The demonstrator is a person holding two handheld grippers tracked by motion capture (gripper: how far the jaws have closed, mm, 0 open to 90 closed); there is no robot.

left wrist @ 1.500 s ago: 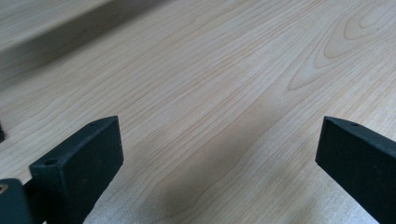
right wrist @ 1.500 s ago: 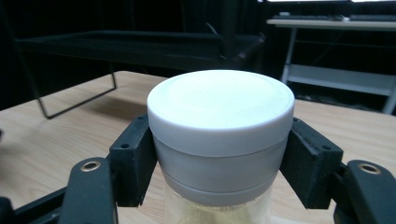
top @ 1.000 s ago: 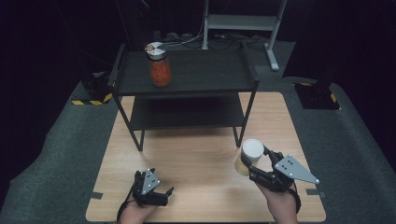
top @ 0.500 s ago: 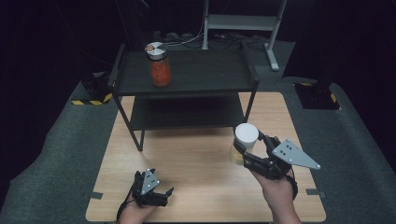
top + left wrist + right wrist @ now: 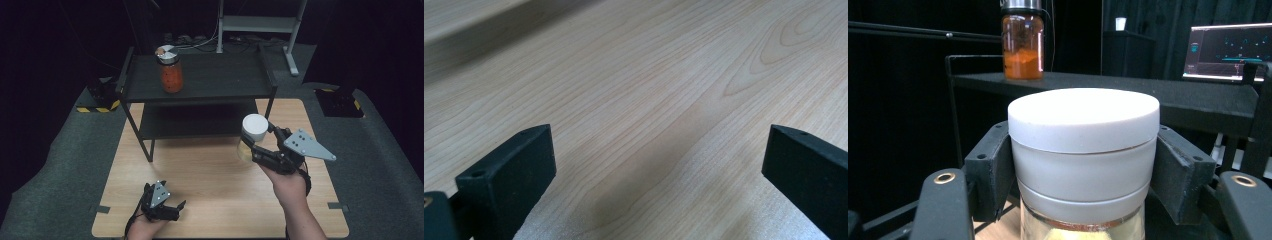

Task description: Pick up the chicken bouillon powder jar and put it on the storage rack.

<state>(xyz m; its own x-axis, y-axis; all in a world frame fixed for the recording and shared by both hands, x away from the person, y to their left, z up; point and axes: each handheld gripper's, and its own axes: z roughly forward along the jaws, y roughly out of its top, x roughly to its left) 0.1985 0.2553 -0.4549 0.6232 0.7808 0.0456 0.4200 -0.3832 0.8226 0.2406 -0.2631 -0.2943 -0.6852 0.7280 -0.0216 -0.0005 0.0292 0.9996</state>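
My right gripper (image 5: 254,145) is shut on a glass jar with a white lid (image 5: 254,128), holding it upright above the right half of the wooden table (image 5: 200,170), just in front of the black shelf unit (image 5: 220,75). In the right gripper view both jaws press the jar (image 5: 1083,150) just under its lid. A second jar with orange contents and a metal lid (image 5: 170,70) stands on the shelf's top left, also seen as the orange jar (image 5: 1022,42) beyond. My left gripper (image 5: 172,210) rests open near the table's front edge, nothing between its fingers (image 5: 509,175).
The shelf unit has a lower tier (image 5: 195,122) close to the table top. Grey carpet (image 5: 60,165) surrounds the table. A lit monitor (image 5: 1228,50) stands behind the shelf in the right gripper view. A metal stand (image 5: 260,22) sits at the back.
My right gripper has lifted the white-lidded jar up and toward the shelf unit. The left gripper has stayed where it was.
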